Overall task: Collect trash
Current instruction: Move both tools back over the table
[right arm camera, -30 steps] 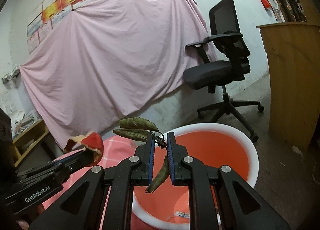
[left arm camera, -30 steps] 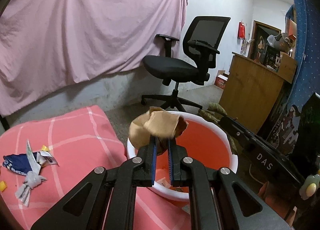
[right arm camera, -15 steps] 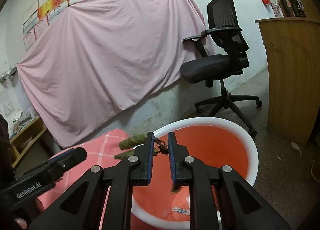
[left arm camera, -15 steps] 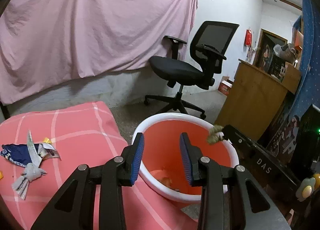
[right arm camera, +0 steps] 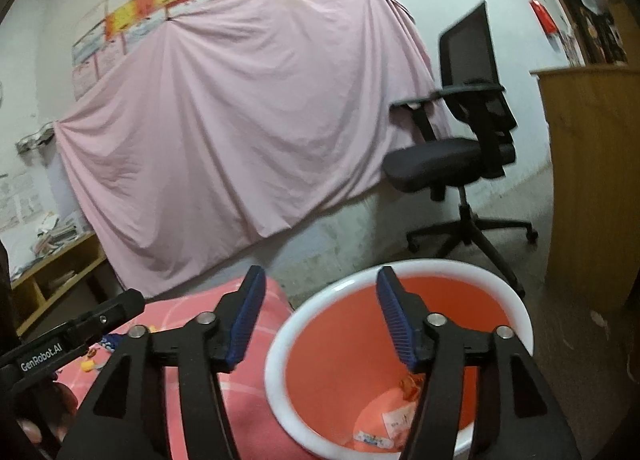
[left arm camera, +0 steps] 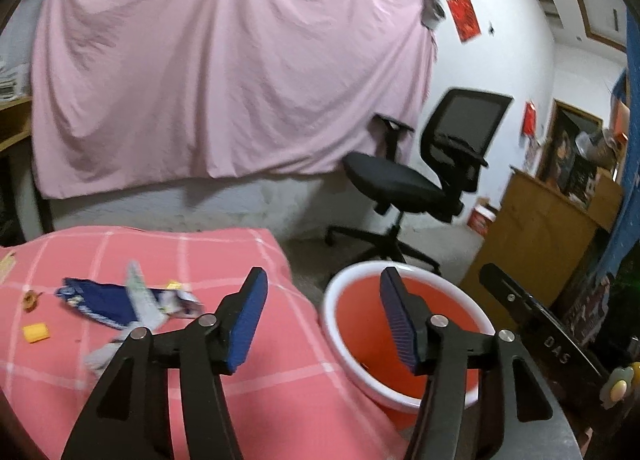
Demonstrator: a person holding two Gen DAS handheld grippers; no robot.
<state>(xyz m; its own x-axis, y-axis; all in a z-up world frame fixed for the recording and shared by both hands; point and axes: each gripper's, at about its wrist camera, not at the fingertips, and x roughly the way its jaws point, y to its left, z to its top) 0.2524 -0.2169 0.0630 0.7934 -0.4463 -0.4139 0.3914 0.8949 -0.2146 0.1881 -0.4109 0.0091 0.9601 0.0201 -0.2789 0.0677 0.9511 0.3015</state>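
Observation:
An orange bin with a white rim [left arm camera: 340, 300] stands on the floor beside a table with a pink checked cloth [left arm camera: 200, 260]; it also shows in the right wrist view [right arm camera: 280, 340] with scraps at its bottom [right arm camera: 408, 384]. My left gripper [left arm camera: 322, 320] is open and empty, over the table edge and bin rim. My right gripper [right arm camera: 320, 320] is open and empty above the bin. On the cloth lie a blue wrapper [left arm camera: 100, 306], a white crumpled paper [left arm camera: 140, 296], a yellow piece [left arm camera: 36, 332] and a small brown scrap [left arm camera: 30, 298].
A black office chair [left arm camera: 420, 179] stands behind the bin. A wooden cabinet [left arm camera: 536, 232] is to the right. A pink sheet [left arm camera: 200, 79] hangs on the back wall. The other gripper's arm [right arm camera: 76, 336] shows at the left of the right wrist view.
Both grippers opened: the left let go of the brown paper, the right let go of the leafy twig, and both dropped into the bin. The left view has swung toward the table.

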